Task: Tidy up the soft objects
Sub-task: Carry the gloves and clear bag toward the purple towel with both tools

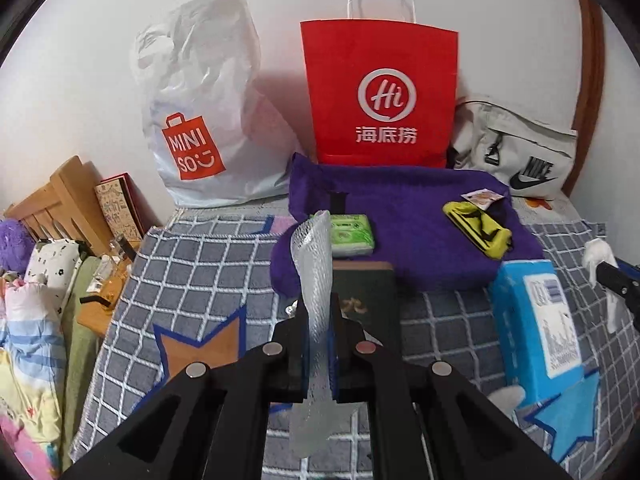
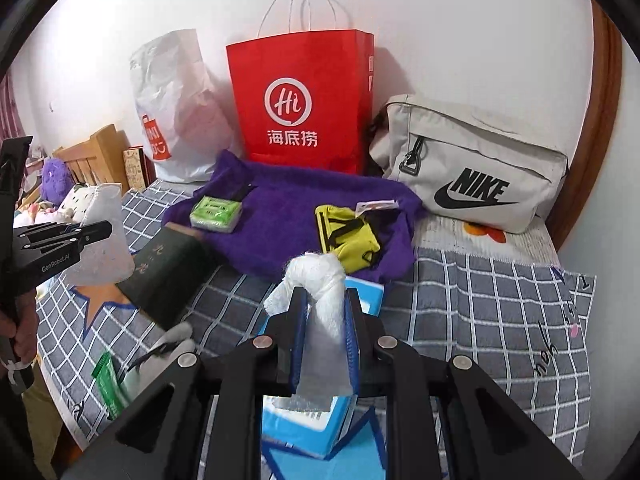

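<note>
My left gripper [image 1: 318, 308] is shut on a white foam net sleeve [image 1: 314, 256], held upright above the checked blanket [image 1: 192, 276]. It also shows in the right wrist view [image 2: 102, 240]. My right gripper [image 2: 326, 300] is shut on a white tissue [image 2: 320, 276], pulled up from a blue tissue pack [image 2: 304, 424]. The tissue also shows in the left wrist view [image 1: 598, 256]. A purple towel [image 1: 404, 216] lies behind, with a green tissue pack [image 1: 352, 234] and a yellow pouch [image 1: 480, 230] on it.
A red paper bag [image 1: 380, 96], a white Miniso plastic bag [image 1: 200, 120] and a grey Nike bag [image 1: 516, 148] stand against the wall. A dark green book [image 1: 370, 304] lies on the blanket. A wooden bed frame [image 1: 60, 204] and bedding are at the left.
</note>
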Demonstrator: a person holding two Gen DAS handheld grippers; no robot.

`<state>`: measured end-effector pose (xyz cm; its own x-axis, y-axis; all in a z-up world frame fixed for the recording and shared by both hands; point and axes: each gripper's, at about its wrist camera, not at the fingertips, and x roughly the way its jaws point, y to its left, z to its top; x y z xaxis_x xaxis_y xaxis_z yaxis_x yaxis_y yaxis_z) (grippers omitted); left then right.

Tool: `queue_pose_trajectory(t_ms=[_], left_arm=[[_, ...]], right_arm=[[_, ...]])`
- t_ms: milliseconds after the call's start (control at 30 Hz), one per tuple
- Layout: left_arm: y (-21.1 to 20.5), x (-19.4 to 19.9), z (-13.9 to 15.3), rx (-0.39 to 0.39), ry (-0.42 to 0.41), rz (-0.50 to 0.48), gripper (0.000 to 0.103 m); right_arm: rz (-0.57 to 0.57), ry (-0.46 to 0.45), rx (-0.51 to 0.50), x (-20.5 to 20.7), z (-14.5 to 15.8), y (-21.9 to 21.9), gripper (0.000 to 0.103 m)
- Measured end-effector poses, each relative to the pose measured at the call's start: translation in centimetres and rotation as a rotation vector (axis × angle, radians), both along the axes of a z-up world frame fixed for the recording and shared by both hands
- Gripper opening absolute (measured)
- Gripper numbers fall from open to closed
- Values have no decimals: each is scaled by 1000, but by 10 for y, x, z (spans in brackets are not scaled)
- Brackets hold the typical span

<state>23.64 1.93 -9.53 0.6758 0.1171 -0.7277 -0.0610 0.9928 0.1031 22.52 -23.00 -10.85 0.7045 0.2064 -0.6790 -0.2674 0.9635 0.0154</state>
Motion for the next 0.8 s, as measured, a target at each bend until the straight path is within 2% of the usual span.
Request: queue_pose_trajectory(t_ms=[400,800], left_arm=[[-2,65,-13,13,42,3,7],[-15,124,-38,-46,105,-38,7]], right_arm=[[-20,24,-8,68,-14,-1,18],[-7,81,-19,122,-38,2,18]])
